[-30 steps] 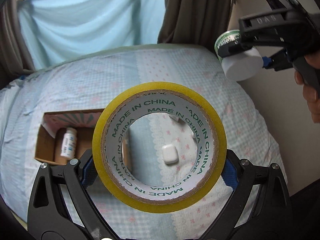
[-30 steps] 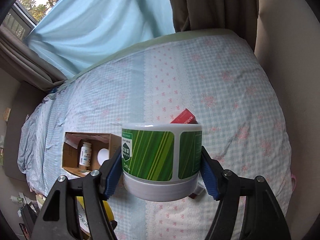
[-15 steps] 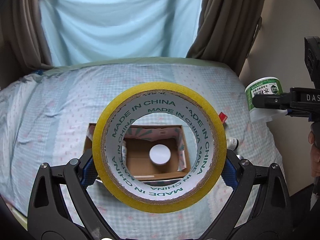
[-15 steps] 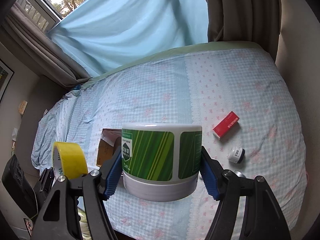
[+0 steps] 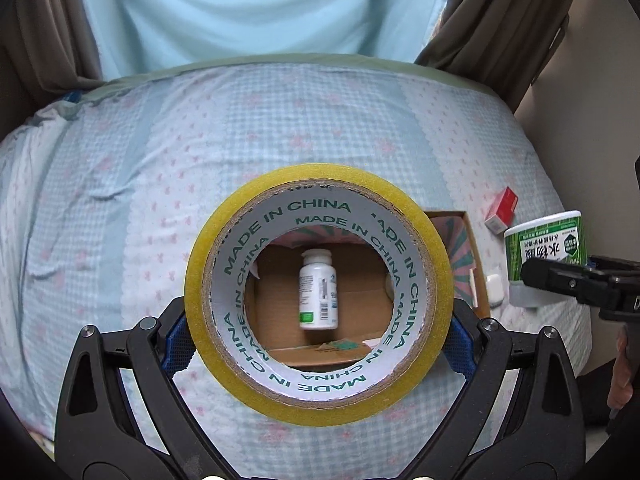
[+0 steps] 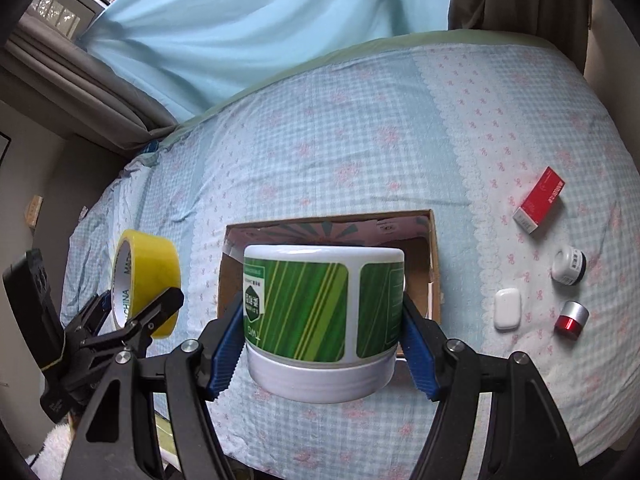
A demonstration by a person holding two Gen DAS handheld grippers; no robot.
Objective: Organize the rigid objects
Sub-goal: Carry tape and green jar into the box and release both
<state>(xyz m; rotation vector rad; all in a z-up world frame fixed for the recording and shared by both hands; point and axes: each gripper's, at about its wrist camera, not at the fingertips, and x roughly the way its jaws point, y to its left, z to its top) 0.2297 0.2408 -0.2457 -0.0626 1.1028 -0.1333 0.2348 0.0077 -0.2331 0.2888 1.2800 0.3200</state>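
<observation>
You have a bed [image 6: 360,128] under a pale blue checked sheet with pink flowers. An open cardboard box [image 6: 435,264] sits on it near the front edge. Right of the box lie a white earbud case [image 6: 507,309], a red-and-silver cylinder [image 6: 572,317], a small white jar [image 6: 569,266] and, farther back, a red carton [image 6: 540,200].

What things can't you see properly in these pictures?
- Cardboard box: in the right wrist view the green jar hides most of its inside; in the left wrist view the yellow tape roll covers its left part.
- White bottle label: too small to read.
- Red box print: too small.
</observation>
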